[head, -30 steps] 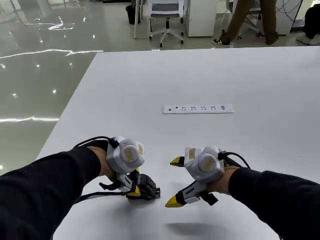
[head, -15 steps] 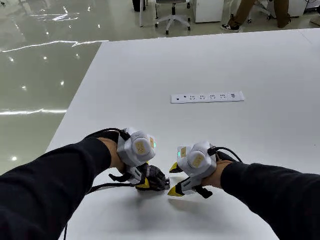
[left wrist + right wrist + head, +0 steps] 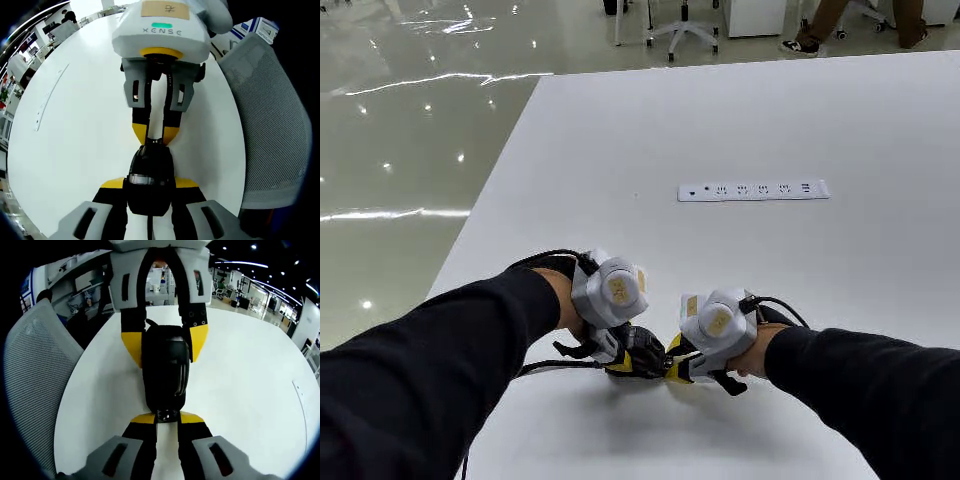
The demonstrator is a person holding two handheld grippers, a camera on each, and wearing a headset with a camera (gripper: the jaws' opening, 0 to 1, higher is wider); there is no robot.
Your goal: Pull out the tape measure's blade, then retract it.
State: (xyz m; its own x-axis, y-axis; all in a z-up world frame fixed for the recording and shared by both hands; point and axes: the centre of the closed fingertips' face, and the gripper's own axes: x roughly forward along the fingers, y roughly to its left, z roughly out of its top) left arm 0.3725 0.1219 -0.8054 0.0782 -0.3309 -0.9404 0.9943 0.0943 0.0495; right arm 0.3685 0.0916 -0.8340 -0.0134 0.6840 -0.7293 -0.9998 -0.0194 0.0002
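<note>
White workbench (image 3: 740, 120) is carrying the black tape measure (image 3: 644, 351) near its front edge, the left gripper (image 3: 150, 183) clamping the case by its sides. Facing it, the right gripper (image 3: 168, 418) is pinching the case's front end, jaws nearly together. Well beyond, a power strip (image 3: 753, 189) is lying flat.

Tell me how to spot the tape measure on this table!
On the big white table, look at the near end, away from the white power strip. The tape measure sits clamped in the yellow-tipped left tool, facing the right tool: the one rounded, all-black case.
</note>
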